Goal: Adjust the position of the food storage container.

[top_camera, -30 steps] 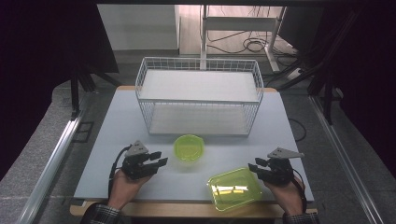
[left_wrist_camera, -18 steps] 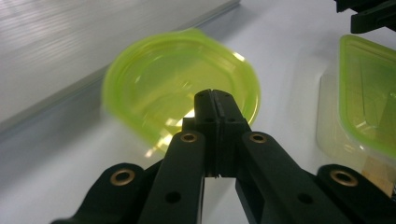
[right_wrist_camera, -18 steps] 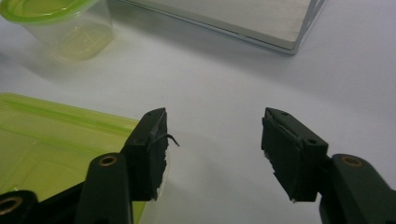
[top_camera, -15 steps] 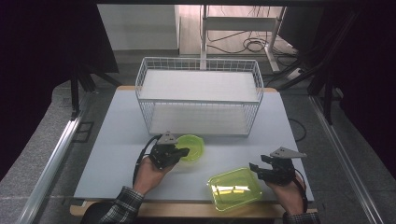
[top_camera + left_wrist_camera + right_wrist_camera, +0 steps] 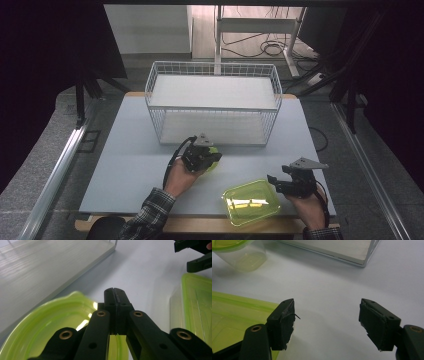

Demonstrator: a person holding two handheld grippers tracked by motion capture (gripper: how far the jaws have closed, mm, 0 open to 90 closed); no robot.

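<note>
Two grippers work over the pale grey bench (image 5: 125,165), and the risks run from the biggest thing down. Largest is the white wire basket with a flat shelf (image 5: 212,107), standing at the far half of the bench. The left gripper (image 5: 202,156) sits just in front of its lower wire edge, so a forward push could knock the container or the gripper into the wires and twist the hold.

Next is the flat, translucent lime-green rectangular lid (image 5: 251,201), lying near the front edge of the bench, just beside the right gripper (image 5: 280,184). In the right gripper view its jaws stand apart with nothing between them; they have just been opening, and the lid (image 5: 234,315) lies under the left-hand jaw. A careless closing could pinch only the lid's corner and flip it, or shove it toward the bench's front edge.

Smallest is the round, translucent lime-green plastic container (image 5: 50,322), in front of the basket at mid-bench. The left gripper's jaws are together in the left gripper view, clamped on the thin rim of this container. Such a narrow bite on slick plastic could slip, letting the container tilt or drop if it is lifted quickly.
</note>
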